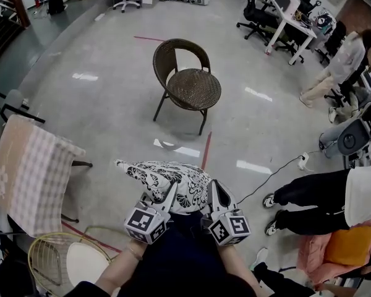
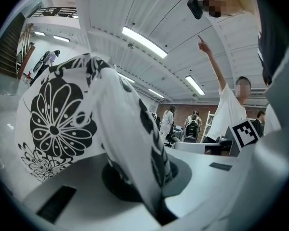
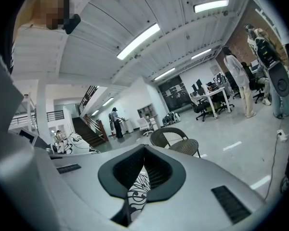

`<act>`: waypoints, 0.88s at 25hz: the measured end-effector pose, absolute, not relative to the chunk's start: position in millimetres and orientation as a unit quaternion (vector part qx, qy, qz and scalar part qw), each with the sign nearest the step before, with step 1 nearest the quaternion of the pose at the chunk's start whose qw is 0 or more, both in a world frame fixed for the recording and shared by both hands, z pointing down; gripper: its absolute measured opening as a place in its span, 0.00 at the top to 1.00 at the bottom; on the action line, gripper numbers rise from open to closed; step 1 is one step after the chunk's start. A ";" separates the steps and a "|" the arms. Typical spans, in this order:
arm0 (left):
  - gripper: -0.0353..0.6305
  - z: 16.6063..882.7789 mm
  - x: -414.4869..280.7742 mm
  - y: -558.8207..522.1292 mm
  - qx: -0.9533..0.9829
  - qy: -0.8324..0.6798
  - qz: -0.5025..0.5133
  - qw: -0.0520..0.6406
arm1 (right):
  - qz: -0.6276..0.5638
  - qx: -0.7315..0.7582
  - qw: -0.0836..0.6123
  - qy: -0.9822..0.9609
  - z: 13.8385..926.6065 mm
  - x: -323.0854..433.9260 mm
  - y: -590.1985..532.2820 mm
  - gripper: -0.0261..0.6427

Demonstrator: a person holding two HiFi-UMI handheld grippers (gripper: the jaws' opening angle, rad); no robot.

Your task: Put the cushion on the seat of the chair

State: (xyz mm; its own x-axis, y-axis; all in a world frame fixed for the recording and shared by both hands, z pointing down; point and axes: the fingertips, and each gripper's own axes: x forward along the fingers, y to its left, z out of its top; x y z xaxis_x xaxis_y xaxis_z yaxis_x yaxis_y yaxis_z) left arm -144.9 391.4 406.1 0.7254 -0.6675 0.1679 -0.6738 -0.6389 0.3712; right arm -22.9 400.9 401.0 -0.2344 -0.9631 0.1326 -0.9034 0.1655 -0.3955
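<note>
A white cushion (image 1: 167, 181) with a black flower print hangs above the floor, held between my two grippers near the bottom of the head view. My left gripper (image 1: 170, 195) is shut on its near left edge, and the fabric (image 2: 111, 124) fills most of the left gripper view. My right gripper (image 1: 214, 193) is shut on the near right edge; a strip of printed fabric (image 3: 138, 191) shows pinched between its jaws. The brown wicker chair (image 1: 187, 82) stands ahead of the cushion on the floor, its round seat (image 1: 193, 88) bare. The right gripper view shows the chair (image 3: 176, 141) straight ahead.
A chair draped with a pink checked cloth (image 1: 31, 172) stands at left, with a wire-frame chair (image 1: 74, 258) in front of it. A person's legs (image 1: 309, 200) and a cable (image 1: 278, 169) are at right. Desks and office chairs (image 1: 284, 17) line the far right, where another person (image 1: 337, 64) stands.
</note>
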 end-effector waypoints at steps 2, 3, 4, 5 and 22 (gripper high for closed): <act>0.91 407.7 -139.7 381.2 0.905 -0.370 0.008 0.208 | -0.202 -0.614 0.075 0.759 405.2 -17.2 390.7 0.92; 0.91 408.8 -136.9 375.7 0.906 -0.370 0.008 0.207 | -0.204 -0.614 0.075 0.759 407.4 -14.1 385.3 0.92; 0.91 409.8 -134.3 370.1 0.906 -0.370 0.008 0.207 | -0.205 -0.615 0.076 0.758 409.4 -11.2 379.5 0.92; 0.91 410.7 -131.6 364.6 0.906 -0.370 0.008 0.208 | -0.206 -0.615 0.077 0.757 410.9 -8.2 373.5 0.92; 0.91 412.6 -63.7 262.9 0.909 -0.356 0.029 0.216 | -0.231 -0.616 0.073 0.750 413.7 51.8 272.1 0.92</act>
State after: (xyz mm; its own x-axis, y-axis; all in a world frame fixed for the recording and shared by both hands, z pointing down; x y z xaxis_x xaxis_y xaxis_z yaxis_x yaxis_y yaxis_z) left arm -63.7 262.9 412.6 0.7446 -0.6346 0.2071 -0.6599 -0.6530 0.3717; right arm 51.8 272.1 413.7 -0.2310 -0.9570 0.1752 -0.8892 0.1346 -0.4373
